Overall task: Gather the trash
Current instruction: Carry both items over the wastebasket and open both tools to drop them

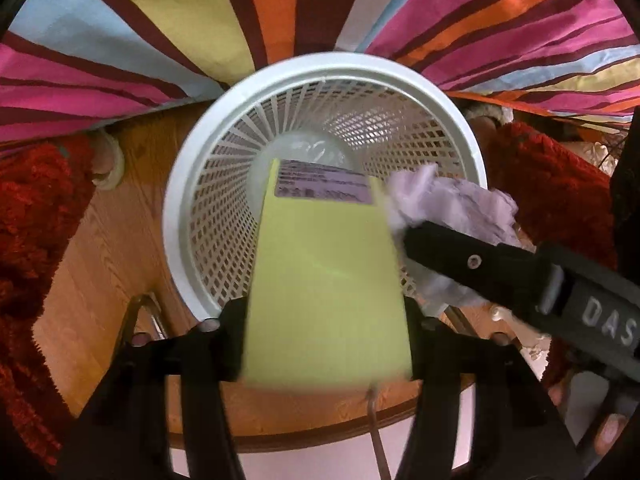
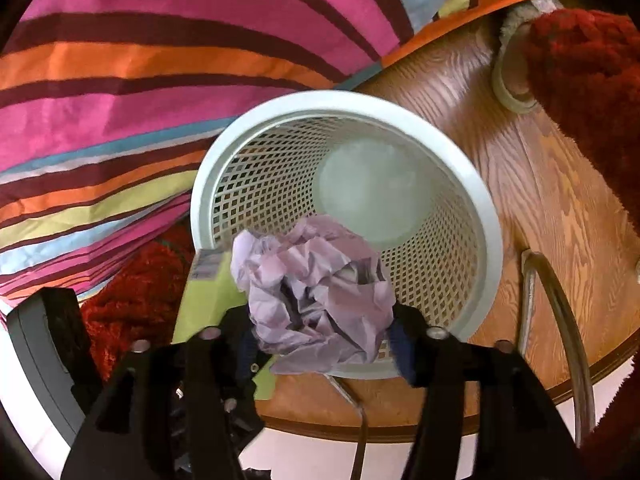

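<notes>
- L tongs [image 1: 326, 312] clamp yellow-green box [image 1: 326, 280], label end poking over white mesh bin [image 1: 192, 264]
- R tongs [image 2: 324, 340] grip crumpled lilac paper [image 2: 316, 284] above bin rim
- bin stands on wood floor [image 2: 560, 216]

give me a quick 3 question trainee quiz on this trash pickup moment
1. True or false: the left claw grips a yellow-green card above the white mesh wastebasket.
2. What does the right claw hold? A) a red sock B) a crumpled lilac paper C) a bottle
3. Fill in: the wastebasket stands on a ____ floor beside the striped bedcover.

Key
1. True. The card sits between both fingers, its labelled end towards the basket mouth.
2. B. The crumpled lilac paper is clamped over the basket rim.
3. Wooden. The wooden floor shows around the basket, with a red shaggy rug nearby.
</notes>
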`<state>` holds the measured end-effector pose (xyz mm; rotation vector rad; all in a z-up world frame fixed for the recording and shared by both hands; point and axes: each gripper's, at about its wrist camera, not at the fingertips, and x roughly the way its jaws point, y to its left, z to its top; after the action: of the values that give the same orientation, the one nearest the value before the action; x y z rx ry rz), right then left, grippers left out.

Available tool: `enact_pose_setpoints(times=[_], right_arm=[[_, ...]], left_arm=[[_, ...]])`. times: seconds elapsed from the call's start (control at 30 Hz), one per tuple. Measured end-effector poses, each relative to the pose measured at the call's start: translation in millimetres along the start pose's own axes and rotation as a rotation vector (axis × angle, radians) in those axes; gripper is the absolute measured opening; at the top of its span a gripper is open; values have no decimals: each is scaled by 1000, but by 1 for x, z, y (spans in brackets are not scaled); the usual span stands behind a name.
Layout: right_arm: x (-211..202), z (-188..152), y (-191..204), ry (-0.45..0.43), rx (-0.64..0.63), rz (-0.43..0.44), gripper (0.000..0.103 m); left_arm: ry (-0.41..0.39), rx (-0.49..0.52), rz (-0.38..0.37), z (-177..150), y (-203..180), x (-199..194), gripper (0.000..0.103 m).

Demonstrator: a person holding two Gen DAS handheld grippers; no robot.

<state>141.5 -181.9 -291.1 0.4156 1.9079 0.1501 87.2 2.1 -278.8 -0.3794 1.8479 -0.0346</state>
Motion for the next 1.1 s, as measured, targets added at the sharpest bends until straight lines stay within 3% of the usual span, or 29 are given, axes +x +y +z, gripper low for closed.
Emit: enact_pose_setpoints(times=[0.03,0.07,0.23,0.3,0.83,1.1], right_arm=[[1,-1,0,-4,-3,-15,80],[-1,-3,1,-42,-16,-56,82],[-9,-6,-1,-89,4,-66,83],[-10,-7,-5,-93,16,-56,92],[-32,-11,-12,-141,57,-13,92],[-57,-20,-15,-223,72,25,92]], left_arm=[[-1,-3,8,0,1,1,83],[-12,-6,26,0,1,0,87],[-58,-32,47,2,7,-5,90],[-70,-48,50,3,10,-7,90],[-166,-83,80,-2,19,-32,94],[-174,-90,19,-17,22,-52,94]])
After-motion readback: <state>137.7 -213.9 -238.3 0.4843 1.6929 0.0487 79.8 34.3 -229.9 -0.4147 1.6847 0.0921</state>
